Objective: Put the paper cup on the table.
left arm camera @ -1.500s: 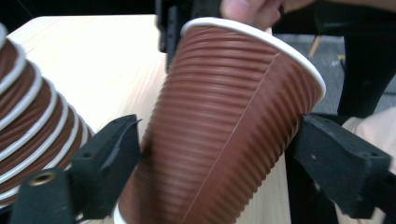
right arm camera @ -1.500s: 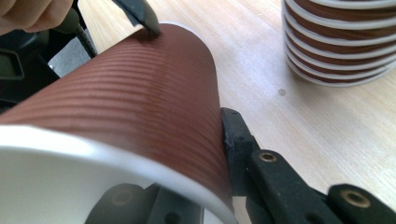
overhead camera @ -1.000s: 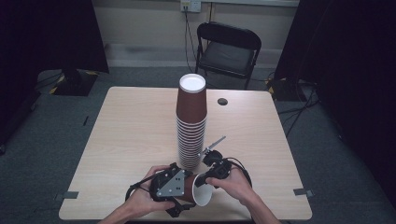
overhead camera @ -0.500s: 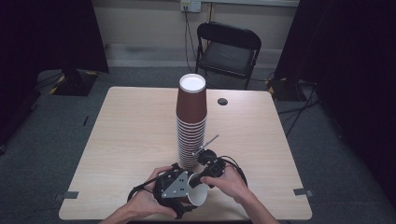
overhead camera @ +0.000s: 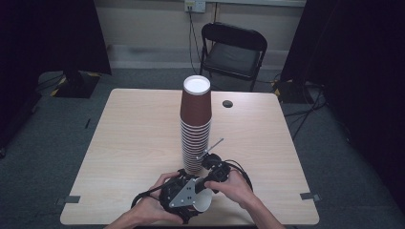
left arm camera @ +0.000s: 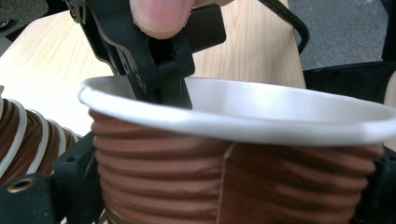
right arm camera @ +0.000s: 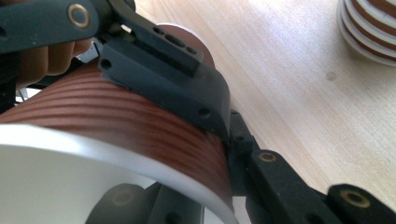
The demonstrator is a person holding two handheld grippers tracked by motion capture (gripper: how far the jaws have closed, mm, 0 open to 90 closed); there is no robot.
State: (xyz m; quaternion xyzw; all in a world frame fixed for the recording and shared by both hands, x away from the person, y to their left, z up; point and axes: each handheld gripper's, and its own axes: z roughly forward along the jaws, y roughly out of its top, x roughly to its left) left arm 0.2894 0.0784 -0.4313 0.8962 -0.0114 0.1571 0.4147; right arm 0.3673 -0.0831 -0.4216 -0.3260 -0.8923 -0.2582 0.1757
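A brown ribbed paper cup [overhead camera: 203,204] with a white inside lies on its side near the table's front edge. My left gripper [overhead camera: 197,199] is shut around its body, one jaw on each side of the cup [left arm camera: 233,163]. My right gripper [overhead camera: 209,186] comes in from the right, shut on the cup's white rim [left arm camera: 163,88], one jaw inside the cup [right arm camera: 116,126] and one outside. A tall stack of upside-down brown cups [overhead camera: 196,129] stands at mid-table, just behind both grippers.
The wooden table [overhead camera: 129,138] has a small black disc [overhead camera: 228,103] at its back right. A black folding chair [overhead camera: 232,52] stands behind the table. The bottom of the stack [right arm camera: 369,28] is close to the right gripper. Cables trail from both grippers.
Both hands and the held cup have shifted slightly left and toward the front edge. The stack has not moved.
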